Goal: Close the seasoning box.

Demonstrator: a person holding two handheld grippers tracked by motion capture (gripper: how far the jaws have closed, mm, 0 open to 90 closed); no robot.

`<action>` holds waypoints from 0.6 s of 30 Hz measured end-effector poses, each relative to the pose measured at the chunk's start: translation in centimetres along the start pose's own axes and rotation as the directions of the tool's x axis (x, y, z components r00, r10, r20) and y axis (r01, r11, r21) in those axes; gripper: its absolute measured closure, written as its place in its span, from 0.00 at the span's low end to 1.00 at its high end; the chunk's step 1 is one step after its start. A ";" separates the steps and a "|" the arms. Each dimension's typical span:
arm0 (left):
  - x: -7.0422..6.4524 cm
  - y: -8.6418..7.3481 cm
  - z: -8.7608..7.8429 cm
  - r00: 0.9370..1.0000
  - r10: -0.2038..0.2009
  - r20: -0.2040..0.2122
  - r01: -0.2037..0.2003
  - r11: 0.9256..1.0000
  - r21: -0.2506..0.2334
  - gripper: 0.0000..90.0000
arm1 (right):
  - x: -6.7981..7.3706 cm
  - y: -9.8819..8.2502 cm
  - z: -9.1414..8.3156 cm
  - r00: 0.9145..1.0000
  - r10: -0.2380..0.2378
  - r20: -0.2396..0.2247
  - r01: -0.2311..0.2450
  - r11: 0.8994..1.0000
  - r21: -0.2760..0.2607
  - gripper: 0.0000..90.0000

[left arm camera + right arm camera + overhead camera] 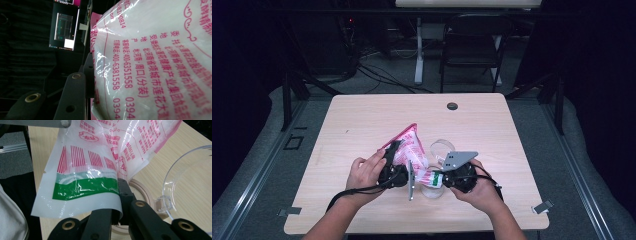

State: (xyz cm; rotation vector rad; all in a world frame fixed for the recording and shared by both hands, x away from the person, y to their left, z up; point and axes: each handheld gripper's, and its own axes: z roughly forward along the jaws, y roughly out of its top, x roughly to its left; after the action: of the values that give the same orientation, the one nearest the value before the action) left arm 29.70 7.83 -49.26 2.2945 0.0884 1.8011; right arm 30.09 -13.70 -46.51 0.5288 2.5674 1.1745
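Both grippers held the bag [409, 147] over the jar [439, 148]: left gripper [398, 156] clamped its body, right gripper [119, 195] pinched the corner. Pouring step prob. underway; next move likely needs tilting w/o slipping.

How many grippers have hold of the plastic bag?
2. The left gripper clamps the bag at its fat middle; the right gripper pinches its flat green-striped end, above the clear container.

A dark folding chair [472, 47] stands beyond the table [362, 120], with cables [377, 75] trailing across the floor.
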 end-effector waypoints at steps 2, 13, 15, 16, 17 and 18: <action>0.0 0.0 0.0 1.000 0.002 0.001 -0.002 1.000 0.000 0.70 | 0.0 0.0 0.0 1.000 0.002 -0.002 -0.002 1.000 -0.002 1.00; 0.1 0.2 -0.1 1.000 0.002 -0.009 -0.002 1.000 -0.007 0.71 | 0.0 0.0 0.0 1.000 0.005 -0.004 -0.005 1.000 -0.005 1.00; 0.1 0.2 -0.1 1.000 0.001 -0.007 -0.002 1.000 -0.007 0.71 | 0.0 0.0 0.0 1.000 0.006 -0.003 -0.006 1.000 -0.006 1.00; 0.1 0.2 -0.1 1.000 0.001 -0.006 -0.001 1.000 -0.008 0.71 | 0.0 0.0 0.0 1.000 0.005 0.000 -0.005 1.000 -0.004 1.00; 0.1 0.2 -0.1 1.000 0.002 -0.008 -0.002 1.000 -0.008 0.71 | 0.0 0.0 0.0 1.000 0.003 -0.001 -0.003 1.000 -0.004 1.00; 0.1 0.2 -0.1 1.000 0.002 -0.007 -0.002 1.000 -0.008 0.71 | 0.0 0.0 0.0 1.000 0.004 -0.001 -0.004 1.000 -0.004 1.00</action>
State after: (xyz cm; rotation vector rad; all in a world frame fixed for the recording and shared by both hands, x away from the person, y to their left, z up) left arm 29.67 7.72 -49.07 2.2831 0.0799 1.8077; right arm 30.06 -13.73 -46.52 0.5328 2.5653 1.1810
